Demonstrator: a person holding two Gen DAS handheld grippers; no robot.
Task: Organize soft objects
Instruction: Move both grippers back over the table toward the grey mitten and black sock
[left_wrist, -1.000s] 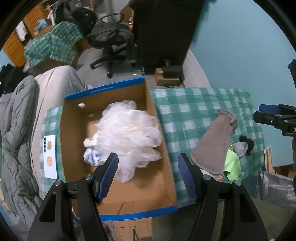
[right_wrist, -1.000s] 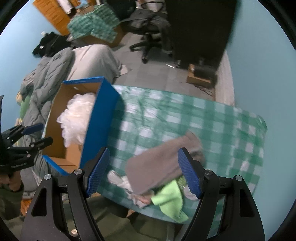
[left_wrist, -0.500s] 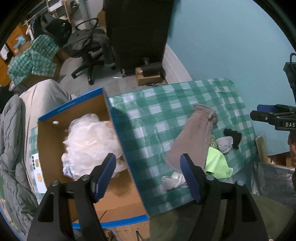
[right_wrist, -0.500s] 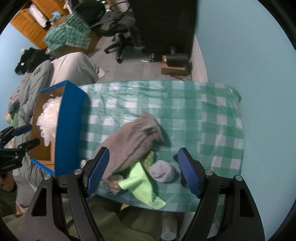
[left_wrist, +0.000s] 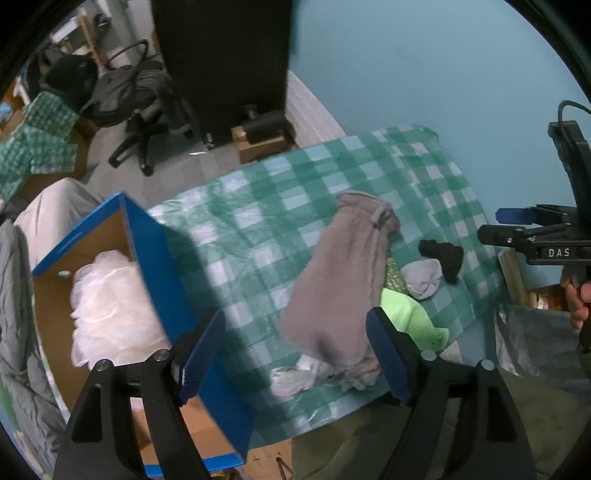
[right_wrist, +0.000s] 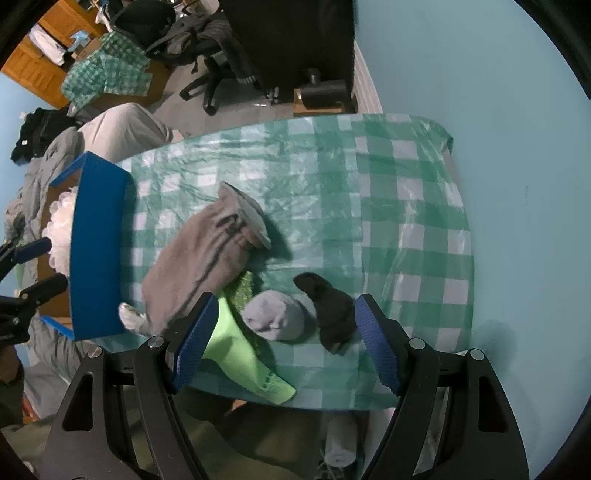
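Soft items: a loose cluster low in both views, near the front edge of the checked surface (right_wrist: 388, 192).
Grey-brown cloth pouch (left_wrist: 343, 273): the largest piece, lying diagonally at the centre of the left view, its gathered end toward the upper right; it overlaps the other pieces below it.
Lime-green cloth (right_wrist: 240, 354): partly under the pouch, its free end hanging over the surface's front edge at lower centre of the right view.
Glittery green piece (right_wrist: 242, 291): a narrow strip showing between the pouch and the pale grey sock.
Pale grey sock (right_wrist: 275, 314): balled up, just right of the green pieces, touching the black sock.
Black sock (right_wrist: 328, 308): crumpled, at the right end of the cluster.
White crumpled cloth (left_wrist: 295, 376): at the pouch's lower end, by the front edge.
Cardboard box (left_wrist: 155, 258): blue outside, brown inside, at the left of both views; it holds a white mesh bath pouf (left_wrist: 107, 295).
Left tool (left_wrist: 293, 354): fingers spread wide with nothing between them, hanging above the box's right wall and the pouch's lower end.
Right tool (right_wrist: 282, 343): fingers spread wide and empty, framing the two socks and the lime-green cloth from above.
Background: an office chair (left_wrist: 136, 99) on the floor at upper left, a light blue wall (right_wrist: 480, 74) at right.
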